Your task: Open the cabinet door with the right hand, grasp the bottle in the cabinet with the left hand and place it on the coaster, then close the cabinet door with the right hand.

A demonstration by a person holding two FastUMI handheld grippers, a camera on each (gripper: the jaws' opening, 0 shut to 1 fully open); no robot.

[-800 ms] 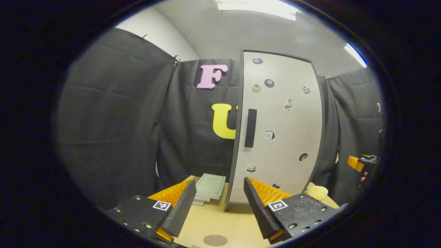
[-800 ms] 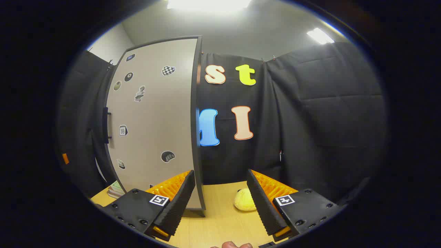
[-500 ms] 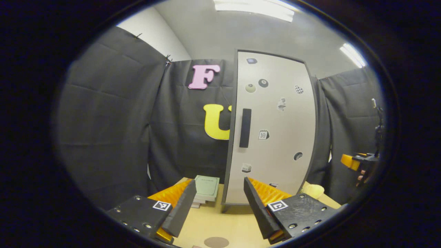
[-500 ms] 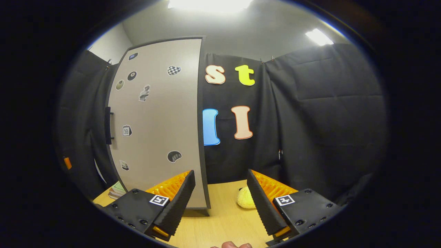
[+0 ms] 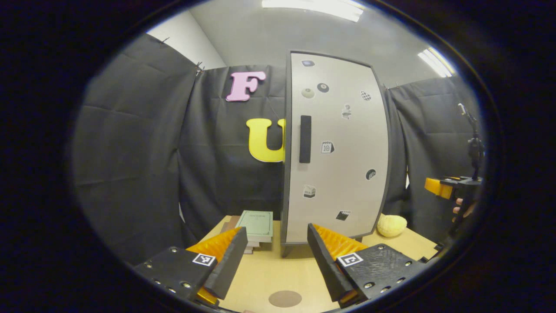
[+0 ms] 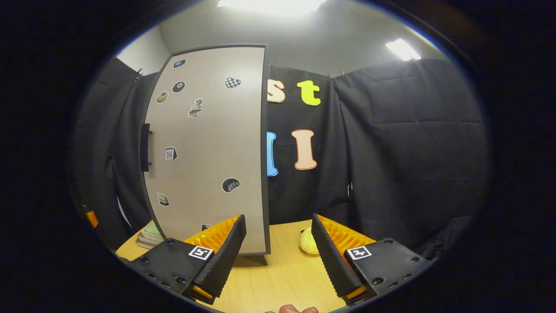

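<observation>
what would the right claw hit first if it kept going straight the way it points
Probably the black cloth wall behind the table, passing between the cabinet door's right edge and the yellow object. The right claw is open; depth is unclear.

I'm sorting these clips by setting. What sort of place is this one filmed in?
Most likely a staged recording booth, not a real home: black cloth hangs as walls around a light wooden table, on which a small sticker-covered cabinet stands with its door closed, beside a stack of books and a round coaster.
</observation>
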